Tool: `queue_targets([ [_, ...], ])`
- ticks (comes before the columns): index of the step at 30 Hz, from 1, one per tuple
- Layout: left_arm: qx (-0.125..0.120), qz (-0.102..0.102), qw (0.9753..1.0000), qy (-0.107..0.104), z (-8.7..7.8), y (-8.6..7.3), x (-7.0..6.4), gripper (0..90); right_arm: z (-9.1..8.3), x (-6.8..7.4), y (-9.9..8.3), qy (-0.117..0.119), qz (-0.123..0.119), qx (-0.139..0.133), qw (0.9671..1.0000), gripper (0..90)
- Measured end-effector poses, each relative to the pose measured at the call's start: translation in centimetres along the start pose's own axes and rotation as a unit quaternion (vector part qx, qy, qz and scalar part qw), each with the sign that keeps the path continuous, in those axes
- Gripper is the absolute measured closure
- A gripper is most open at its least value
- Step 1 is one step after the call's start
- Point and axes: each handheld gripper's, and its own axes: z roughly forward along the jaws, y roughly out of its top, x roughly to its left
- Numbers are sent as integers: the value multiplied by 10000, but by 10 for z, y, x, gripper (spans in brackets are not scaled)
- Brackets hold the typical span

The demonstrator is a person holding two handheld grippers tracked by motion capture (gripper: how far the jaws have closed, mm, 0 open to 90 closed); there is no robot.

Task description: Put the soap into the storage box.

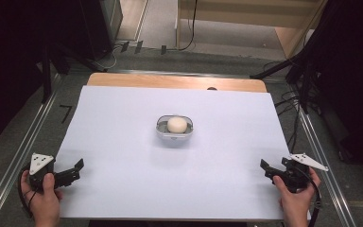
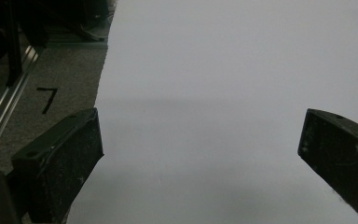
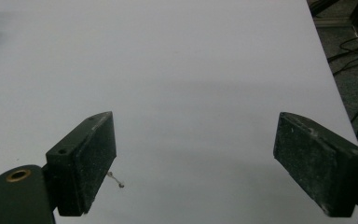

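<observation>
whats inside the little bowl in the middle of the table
A single pale round ball sits inside the small grey bowl, filling most of it. Whatever lies beneath the ball on the bowl's floor is covered.

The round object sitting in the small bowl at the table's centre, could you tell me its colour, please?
The round object is cream-white, seen best in the high view.

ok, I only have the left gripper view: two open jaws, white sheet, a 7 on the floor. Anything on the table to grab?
Observer: Yes. In the high view a small bowl sits mid-sheet with a pale round ball inside it.
Operator: Where's the other gripper?
Observer: The right gripper is at the sheet's near right corner, held in the person's right hand.
Operator: Open or shut?
Observer: Open; the right gripper view shows its jaws wide apart, nothing between them.
</observation>
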Motion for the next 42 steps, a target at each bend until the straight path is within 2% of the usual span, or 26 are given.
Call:
queue_targets([
  [4, 0, 7, 10000, -1, 0, 0, 0, 3, -4, -6, -2, -22, 4, -19, 10000, 135],
  [8, 2, 10, 10000, -2, 0, 0, 0, 3, -9, -11, -4, -54, 106, -20, 9999, 135],
  [25, -8, 5, 10000, -2, 0, 0, 0, 3, -24, -29, -15, -166, 167, -61, 9997, 135],
  [28, -14, 2, 10000, -13, 0, 0, 0, 3, -25, -30, -17, -176, 85, -48, 9998, 135],
  [34, -17, -1, 10000, -14, 0, 0, 0, 3, -29, -34, -21, -254, 139, -36, 9996, 135],
  [37, -12, 1, 10000, -18, 0, 0, 0, 3, -30, -35, -22, -189, 204, -99, 9996, 135],
  [39, -7, 6, 10000, -6, 0, 0, 0, 3, -30, -35, -23, -98, 175, -167, 9997, 136],
  [42, -9, -1, 10000, -13, 0, 0, 0, 3, -30, -31, -25, -166, 53, -226, 9996, 142],
])
